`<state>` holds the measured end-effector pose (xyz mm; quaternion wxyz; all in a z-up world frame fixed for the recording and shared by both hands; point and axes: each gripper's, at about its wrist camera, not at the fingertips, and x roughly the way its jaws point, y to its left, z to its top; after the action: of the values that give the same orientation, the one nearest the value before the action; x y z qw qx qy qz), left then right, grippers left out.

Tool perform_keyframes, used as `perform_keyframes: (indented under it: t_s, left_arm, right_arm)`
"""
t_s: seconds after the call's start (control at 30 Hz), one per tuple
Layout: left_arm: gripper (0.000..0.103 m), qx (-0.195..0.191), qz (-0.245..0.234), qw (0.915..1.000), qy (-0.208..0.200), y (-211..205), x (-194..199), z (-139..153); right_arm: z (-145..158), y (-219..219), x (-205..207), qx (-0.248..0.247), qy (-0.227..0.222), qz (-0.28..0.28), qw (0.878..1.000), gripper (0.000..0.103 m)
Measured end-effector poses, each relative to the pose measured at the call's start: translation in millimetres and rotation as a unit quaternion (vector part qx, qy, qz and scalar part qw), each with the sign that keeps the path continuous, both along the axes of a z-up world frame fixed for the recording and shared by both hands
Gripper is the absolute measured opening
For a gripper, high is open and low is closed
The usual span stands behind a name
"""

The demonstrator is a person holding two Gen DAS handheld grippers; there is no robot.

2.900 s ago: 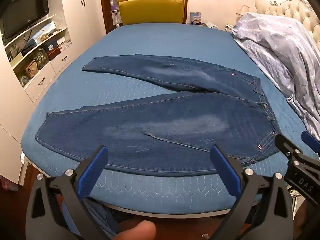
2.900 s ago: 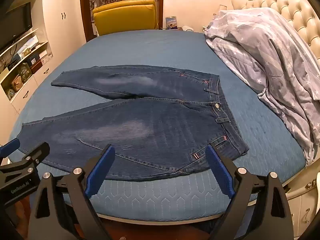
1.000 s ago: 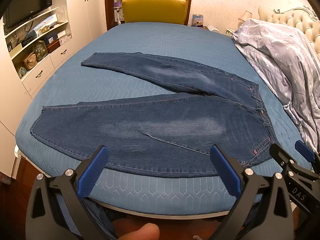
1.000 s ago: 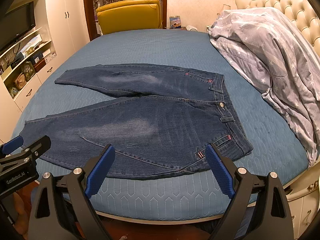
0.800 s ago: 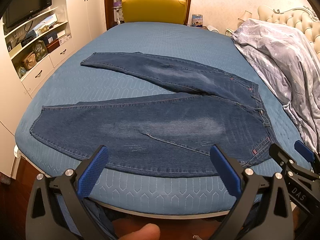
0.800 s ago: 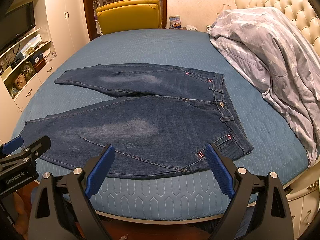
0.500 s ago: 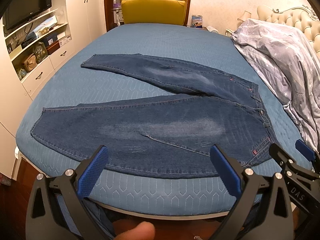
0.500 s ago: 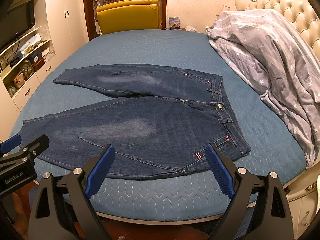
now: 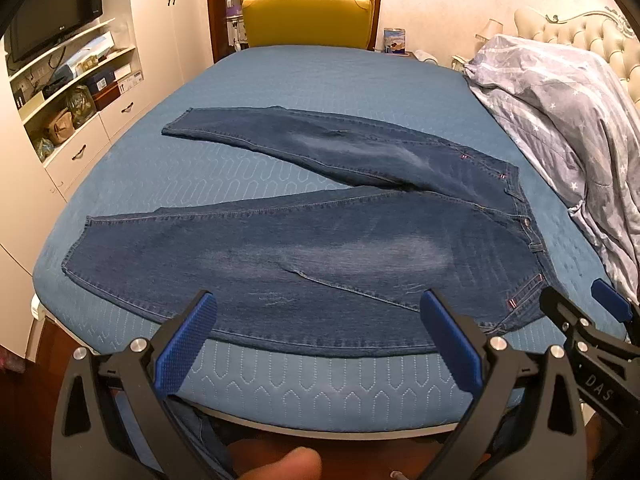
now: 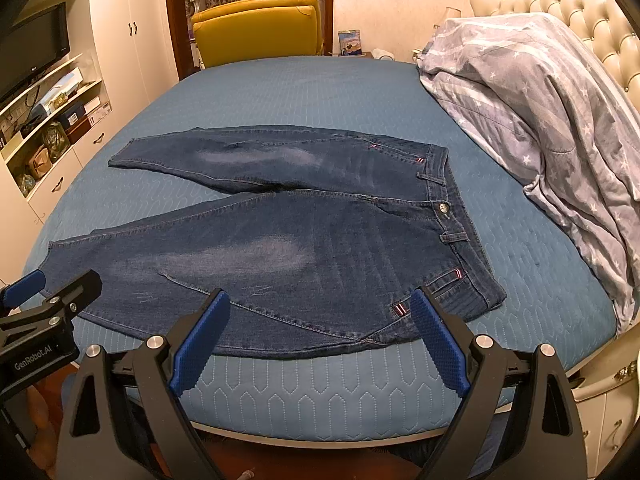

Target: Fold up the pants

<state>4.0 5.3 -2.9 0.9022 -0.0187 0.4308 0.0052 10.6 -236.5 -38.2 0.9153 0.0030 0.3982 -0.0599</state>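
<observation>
Dark blue jeans (image 9: 320,256) lie flat and unfolded on the blue quilted bedspread (image 9: 320,80), legs spread in a V toward the left, waistband at the right, faded patches on both thighs, near leg along the bed's front edge

Bed (image 9: 360,92), covered in blue quilted spread stitched with long oval shapes, rounded along near edge. Jeans (image 9: 320,264) flat on spread, unfolded, front up. Waistband toward right, button and belt loops showing. Legs spread in a V toward left: near leg running along near edge of bed, far leg angled toward middle, overlapped by near one at crotch. Faded pale patches on both thighs. Duvet (image 10: 540,112), grey-lilac with white stars, bunched in heap on right side of bed by headboard, just beside waistband, apart from it.
</observation>
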Motion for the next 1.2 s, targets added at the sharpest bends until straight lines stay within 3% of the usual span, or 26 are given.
perform_keyframes:
  t_s: [0.33, 0.47, 0.63, 0.77, 0.8, 0.87, 1.03, 1.2]
  left_arm:
    - [0.102, -0.007, 0.001, 1.0000, 0.005, 3, 5, -5]
    - [0.102, -0.023, -0.001, 0.9996, 0.018, 9, 14, -16]
    - [0.102, -0.020, 0.007, 0.9994, 0.027, 24, 29, -30]
    - [0.102, -0.017, 0.030, 0.9983, 0.046, 43, 45, -47]
    - [0.102, -0.014, 0.038, 0.9979, 0.052, 49, 50, -52]
    - [0.102, -0.010, 0.053, 0.9967, 0.061, 61, 56, -59]
    - [0.102, 0.000, 0.099, 0.9916, 0.083, 92, 78, -80]
    - [0.102, 0.011, 0.108, 0.9905, 0.084, 105, 94, -85]
  right_arm:
    - [-7, 0, 5, 0.006, 0.005, 0.002, 1.000, 0.088]
    - [-20, -24, 27, 0.064, 0.028, 0.016, 0.997, 0.088]
    - [-37, -110, 111, 0.066, 0.051, 0.005, 0.997, 0.088]
    - [-66, -215, 226, 0.074, 0.099, -0.038, 0.992, 0.087]
    - [-72, -232, 247, 0.070, 0.107, -0.045, 0.991, 0.082]
    - [-81, -265, 291, 0.059, 0.121, -0.061, 0.989, 0.082]
    - [-103, -307, 364, 0.081, 0.128, -0.075, 0.986, 0.080]
    - [-130, -322, 406, 0.069, 0.146, -0.064, 0.985, 0.080]
